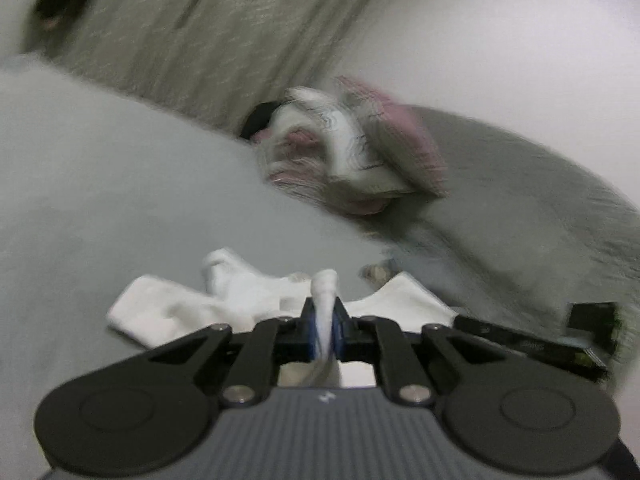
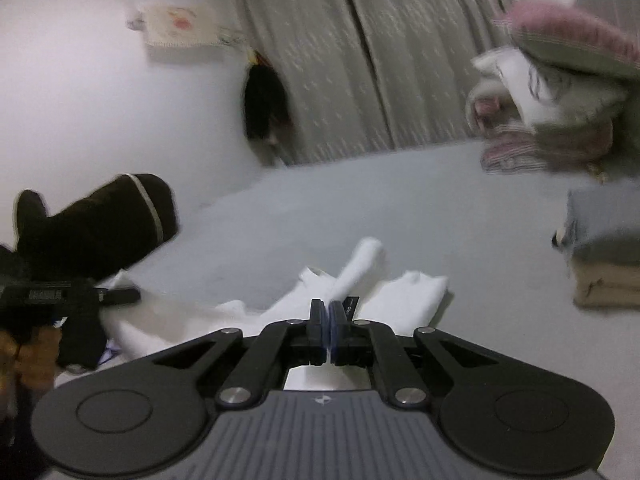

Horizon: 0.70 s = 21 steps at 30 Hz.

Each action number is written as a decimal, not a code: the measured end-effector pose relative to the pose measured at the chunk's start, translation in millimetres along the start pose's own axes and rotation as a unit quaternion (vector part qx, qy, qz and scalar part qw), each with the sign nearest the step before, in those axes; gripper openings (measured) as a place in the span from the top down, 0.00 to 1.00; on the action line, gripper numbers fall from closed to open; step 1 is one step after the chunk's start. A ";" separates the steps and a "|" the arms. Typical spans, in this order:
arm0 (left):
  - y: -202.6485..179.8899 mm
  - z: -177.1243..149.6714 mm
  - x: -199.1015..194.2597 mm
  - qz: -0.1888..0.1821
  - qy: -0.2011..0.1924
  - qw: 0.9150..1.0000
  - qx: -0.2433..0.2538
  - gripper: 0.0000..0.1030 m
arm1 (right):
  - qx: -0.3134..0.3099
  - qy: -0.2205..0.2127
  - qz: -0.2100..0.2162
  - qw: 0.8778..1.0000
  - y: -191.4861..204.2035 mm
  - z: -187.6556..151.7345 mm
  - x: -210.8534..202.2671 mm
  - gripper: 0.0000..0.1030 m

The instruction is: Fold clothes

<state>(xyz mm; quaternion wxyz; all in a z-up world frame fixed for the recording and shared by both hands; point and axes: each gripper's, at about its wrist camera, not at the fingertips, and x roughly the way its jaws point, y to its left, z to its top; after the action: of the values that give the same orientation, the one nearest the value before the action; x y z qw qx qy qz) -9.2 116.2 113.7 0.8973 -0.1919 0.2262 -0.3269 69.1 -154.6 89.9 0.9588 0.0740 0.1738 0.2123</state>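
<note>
A: On our left gripper (image 1: 325, 326) the fingers (image 1: 308, 328) are clenched on a twist of the white garment (image 1: 224, 300), which pokes up between the blue pads.

B: And the right gripper (image 2: 329, 330)? We see its fingers (image 2: 317, 330) pressed together, with white cloth (image 2: 416, 296) just beyond the tips, but whether any of it is caught between them we cannot tell.

A: The garment itself lies crumpled on the pale grey bed (image 1: 120, 184), right in front of both grippers, with one narrow piece (image 2: 360, 264) sticking out away from us.

B: Further out, in the right view, we have a folded stack (image 2: 608, 264), grey on tan, at the right edge, and a dark brown bundle (image 2: 100, 224) on the left.

A: Behind those, a blurred heap of pink and white clothes (image 1: 352, 148), then the beige curtain (image 1: 208, 40).
</note>
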 end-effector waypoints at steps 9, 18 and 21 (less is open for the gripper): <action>-20.8 -40.3 -56.7 -0.113 0.046 0.985 0.126 0.87 | -0.072 0.087 0.114 0.987 -20.8 -45.6 -73.1 0.94; -6.9 -25.4 -51.5 -0.080 0.014 0.994 0.071 0.33 | -0.027 0.057 0.014 0.998 -28.0 -13.0 -52.1 0.54; 5.3 -20.6 -27.5 -0.022 0.044 0.998 0.033 0.33 | 0.001 0.040 -0.013 0.999 -23.7 -0.2 -35.1 0.47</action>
<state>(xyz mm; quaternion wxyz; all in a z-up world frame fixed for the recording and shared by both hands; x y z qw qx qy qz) -36.3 134.5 101.7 0.8849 -0.1526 0.2505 -0.3618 48.3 -191.1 95.3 0.9537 0.0640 0.2131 0.2022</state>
